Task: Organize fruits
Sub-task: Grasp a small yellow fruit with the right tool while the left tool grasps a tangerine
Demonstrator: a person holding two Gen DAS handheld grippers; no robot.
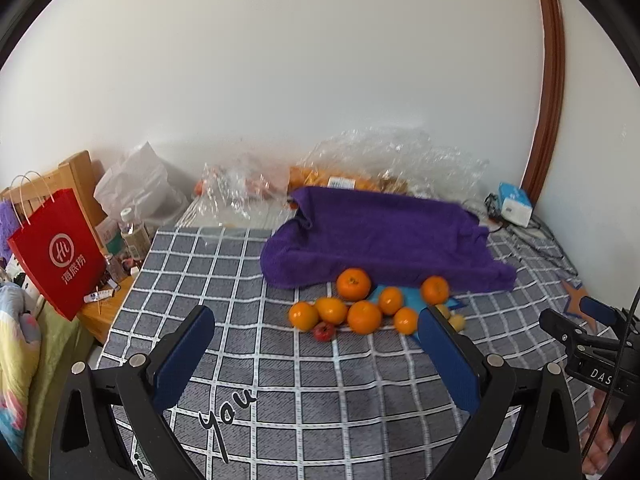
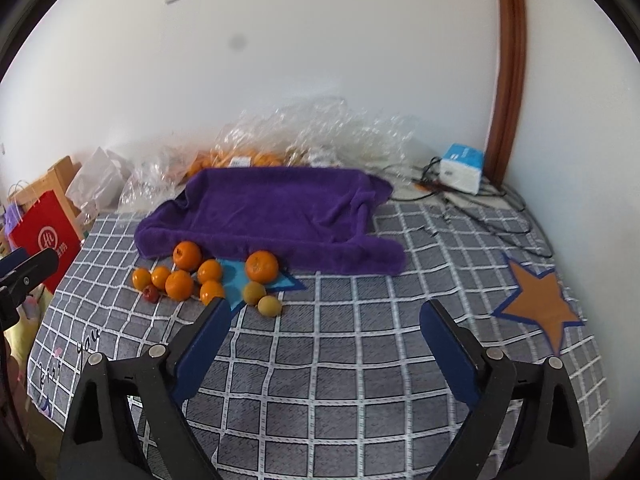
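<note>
Several oranges [image 1: 353, 283] [image 2: 187, 255] lie in a loose cluster on the grey checked bedspread [image 1: 320, 392], just in front of a purple towel [image 1: 384, 232] [image 2: 272, 208]. A small red fruit [image 1: 323, 331] [image 2: 151, 294] sits at the cluster's near edge. Two yellow-green fruits [image 2: 254, 293] lie at its right on a blue star patch [image 2: 236, 276]. My left gripper [image 1: 315, 311] is open and empty, hanging short of the cluster. My right gripper [image 2: 326, 304] is open and empty too, over bare bedspread to the right of the fruit.
Clear plastic bags [image 1: 340, 176] holding more oranges lie against the wall behind the towel. A red paper bag [image 1: 56, 252] and a cluttered wooden side table [image 1: 128, 236] stand at the left. A white-and-blue box [image 2: 460, 168] with cables sits back right, near an orange star patch [image 2: 544, 304].
</note>
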